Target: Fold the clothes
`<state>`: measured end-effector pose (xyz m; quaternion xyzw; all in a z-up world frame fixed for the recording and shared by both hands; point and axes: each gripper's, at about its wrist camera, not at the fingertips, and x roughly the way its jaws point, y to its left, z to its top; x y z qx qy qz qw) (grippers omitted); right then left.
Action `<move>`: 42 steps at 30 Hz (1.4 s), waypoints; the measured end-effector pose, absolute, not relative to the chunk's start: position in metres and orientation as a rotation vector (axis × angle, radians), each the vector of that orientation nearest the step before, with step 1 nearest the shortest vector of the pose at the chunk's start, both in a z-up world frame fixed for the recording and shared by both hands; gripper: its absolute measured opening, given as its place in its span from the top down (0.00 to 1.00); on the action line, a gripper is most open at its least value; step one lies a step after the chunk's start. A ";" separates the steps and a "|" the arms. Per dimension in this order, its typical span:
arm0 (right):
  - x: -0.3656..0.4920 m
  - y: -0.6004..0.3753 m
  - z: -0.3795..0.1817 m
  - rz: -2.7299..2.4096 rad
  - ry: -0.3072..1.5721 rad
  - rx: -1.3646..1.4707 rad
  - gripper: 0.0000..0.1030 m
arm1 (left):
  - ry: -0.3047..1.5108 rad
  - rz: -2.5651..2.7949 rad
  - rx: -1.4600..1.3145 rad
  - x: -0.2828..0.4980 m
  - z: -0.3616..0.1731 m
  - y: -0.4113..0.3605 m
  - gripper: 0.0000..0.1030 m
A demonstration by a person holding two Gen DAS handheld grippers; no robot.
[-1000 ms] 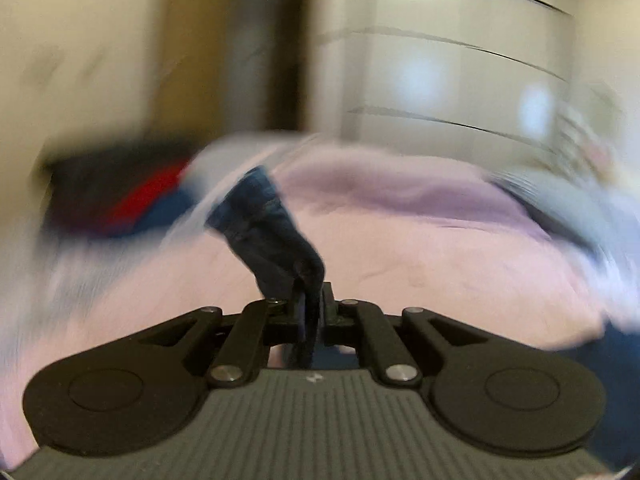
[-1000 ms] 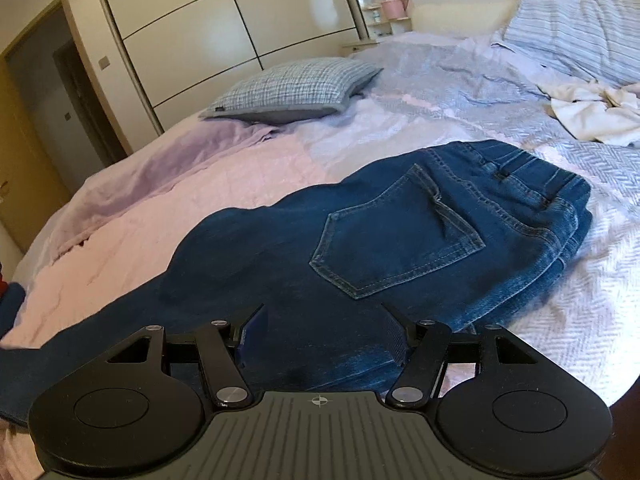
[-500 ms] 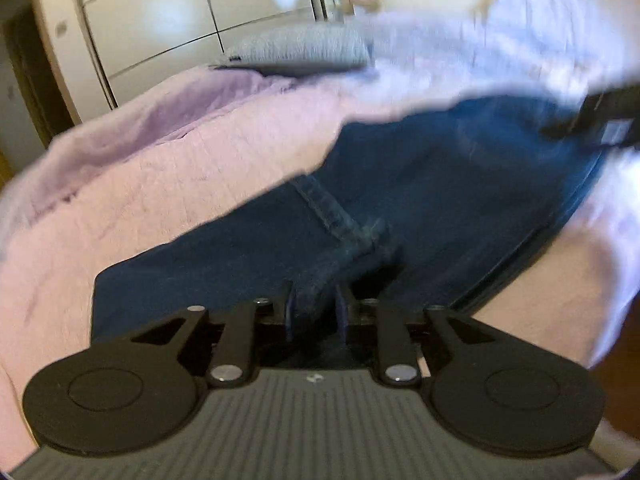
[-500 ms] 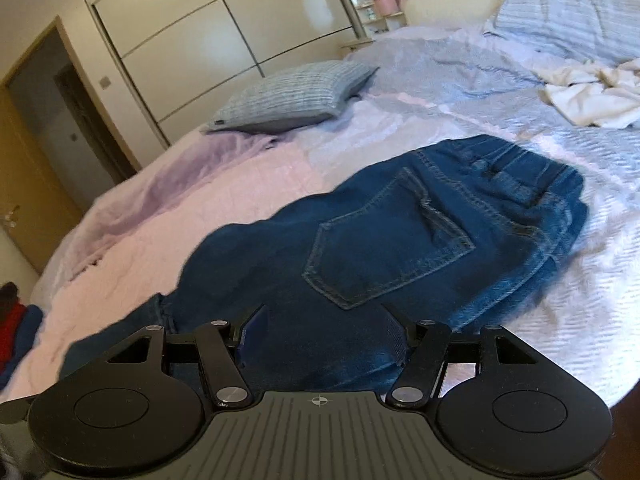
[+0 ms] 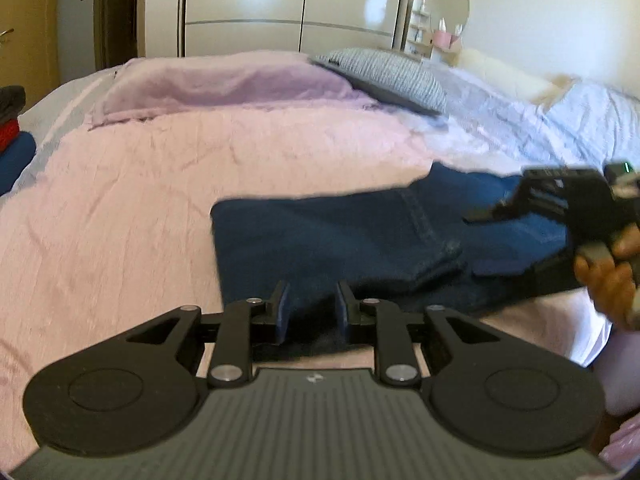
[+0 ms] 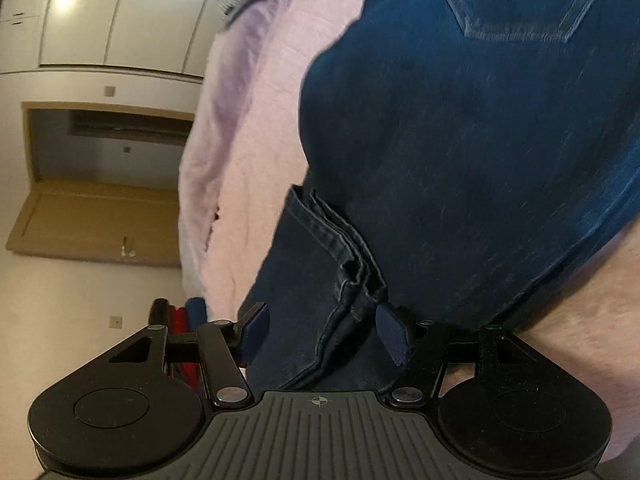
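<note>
A pair of dark blue jeans (image 5: 360, 244) lies folded over itself on the pink bedspread (image 5: 140, 208). My left gripper (image 5: 309, 309) is open, its fingers straddling the near edge of the denim without pinching it. My right gripper (image 6: 324, 332) is open and rolled sideways, its pads (image 6: 394, 336) on either side of the folded hem (image 6: 352, 276) of the jeans (image 6: 480, 140), whose back pocket shows at the top. The right gripper also shows in the left wrist view (image 5: 560, 216), held in a hand over the jeans' right part.
A checked grey pillow (image 5: 384, 76) and pale blue bedding (image 5: 540, 120) lie at the back right. A lilac blanket (image 5: 224, 80) lies along the far edge. Stacked folded clothes (image 5: 12, 128) sit at the far left. White wardrobes (image 5: 280, 4) and a doorway stand behind.
My left gripper let go of the jeans leg after carrying it over onto the rest of the jeans. My right gripper rolled sideways and dropped down to the folded hem.
</note>
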<state>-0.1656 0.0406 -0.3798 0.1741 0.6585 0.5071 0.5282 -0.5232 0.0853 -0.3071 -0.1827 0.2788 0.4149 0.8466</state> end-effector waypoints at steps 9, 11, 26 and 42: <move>-0.179 0.061 -0.394 1.135 1.528 0.398 0.50 | 0.601 0.870 -0.419 -0.538 -0.321 0.082 0.83; -0.183 0.060 -0.396 1.151 1.480 0.391 0.77 | 0.607 0.853 -0.428 -0.536 -0.324 0.081 0.83; -0.187 0.049 -0.404 1.226 1.398 0.495 0.87 | 0.573 1.031 -0.462 -0.522 -0.347 0.088 0.90; -0.165 -0.011 -0.392 1.164 1.101 0.400 0.87 | 0.700 0.998 -0.345 -0.497 -0.345 0.080 0.97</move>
